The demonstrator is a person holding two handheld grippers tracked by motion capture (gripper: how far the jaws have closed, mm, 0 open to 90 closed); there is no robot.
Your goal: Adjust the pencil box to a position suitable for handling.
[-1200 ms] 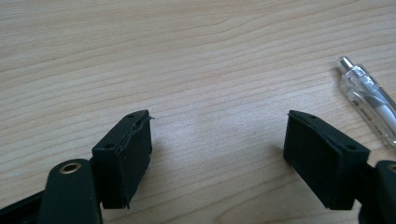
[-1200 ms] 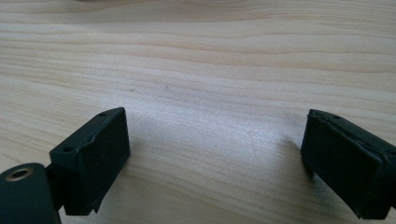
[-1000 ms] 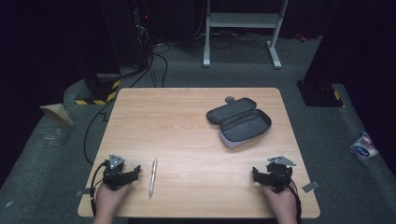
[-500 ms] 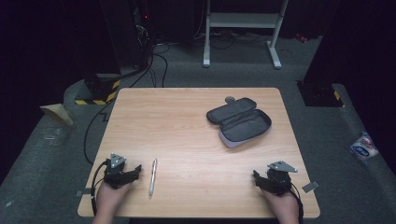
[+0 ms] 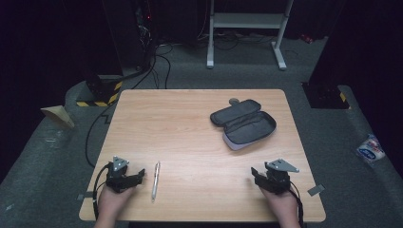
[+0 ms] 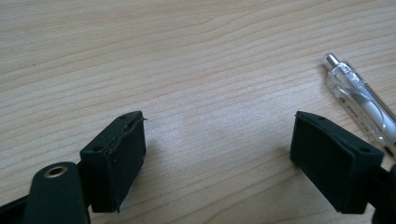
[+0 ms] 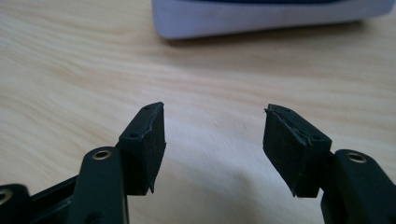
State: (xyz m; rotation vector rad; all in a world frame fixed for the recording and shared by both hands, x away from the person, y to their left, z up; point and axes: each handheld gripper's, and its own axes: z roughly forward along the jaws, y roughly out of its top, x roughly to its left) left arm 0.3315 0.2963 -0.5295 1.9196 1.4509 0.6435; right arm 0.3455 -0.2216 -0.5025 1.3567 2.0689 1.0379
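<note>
While both grippers rest near the desk's front edge, the left gripper stands with jaws wide and empty; the pen lies just beside it, toward the middle; the right gripper gapes wide too, empty, facing the open pencil case near the far right corner.

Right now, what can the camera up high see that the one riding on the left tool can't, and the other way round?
The high view takes in the whole wooden table, the open pencil case at its far right, both hands, the left tool and the right tool, plus the cables and floor beyond. The left gripper view gives close detail instead: that tool's two black jaws standing wide apart over bare wood grain, and the clear barrel and metal tip of the pen beside its right-hand jaw. Both share the pen and the tabletop.
</note>
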